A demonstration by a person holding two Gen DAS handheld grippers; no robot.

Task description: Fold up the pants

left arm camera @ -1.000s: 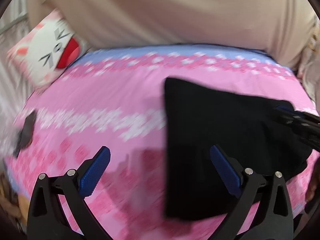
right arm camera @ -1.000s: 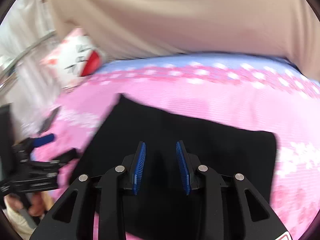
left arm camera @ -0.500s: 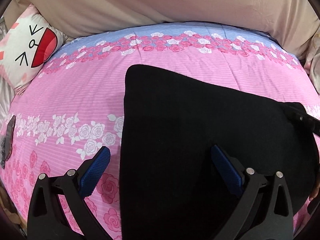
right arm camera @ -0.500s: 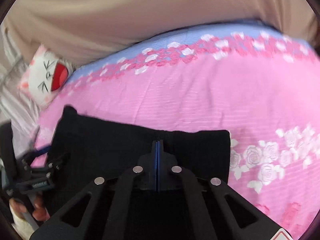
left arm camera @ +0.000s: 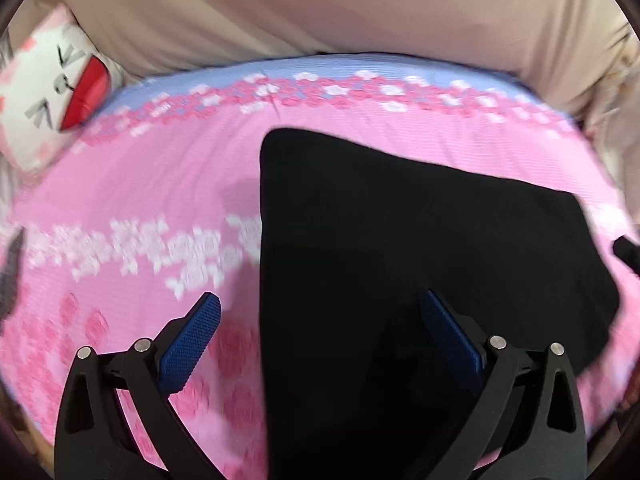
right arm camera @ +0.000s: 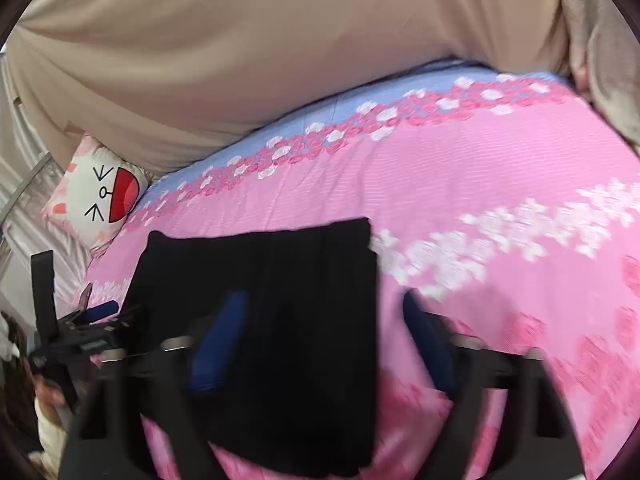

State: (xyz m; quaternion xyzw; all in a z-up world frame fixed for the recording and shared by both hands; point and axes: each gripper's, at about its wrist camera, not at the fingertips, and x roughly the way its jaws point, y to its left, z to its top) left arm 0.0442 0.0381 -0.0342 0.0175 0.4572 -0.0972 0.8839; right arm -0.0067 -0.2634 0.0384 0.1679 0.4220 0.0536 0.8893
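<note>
Black pants (left arm camera: 420,248) lying flat on the pink floral bedspread (left arm camera: 160,200), filling the centre and right of the left wrist frame, already reduced to a compact, roughly rectangular bundle with a straight left edge. Same bundle in the lower centre of the right wrist frame (right arm camera: 288,320), a faint vertical crease down its middle, upper edge neat, lower edge reaching toward the bottom of the frame.

Left gripper (left arm camera: 320,344) spread wide at the bottom of its frame, blue pads straddling the left edge of the cloth, nothing pinched. Right gripper (right arm camera: 320,340) also spread wide, motion-blurred, one finger over the black fabric and the other over bare bedspread, holding nothing. Left gripper glimpsed again at the lower left edge of the right wrist frame (right arm camera: 96,312), just beside the bundle.

Cartoon-face pillow (right arm camera: 100,196) at the upper left, beige curtain (right arm camera: 240,60) across the top, both well apart from the work.

Judged from this: folding largely done, legs seemingly doubled over and stacked. Possibly left: one more fold to halve the bundle, or merely smoothing and squaring the edges; impossible to tell which from the blurred views.
</note>
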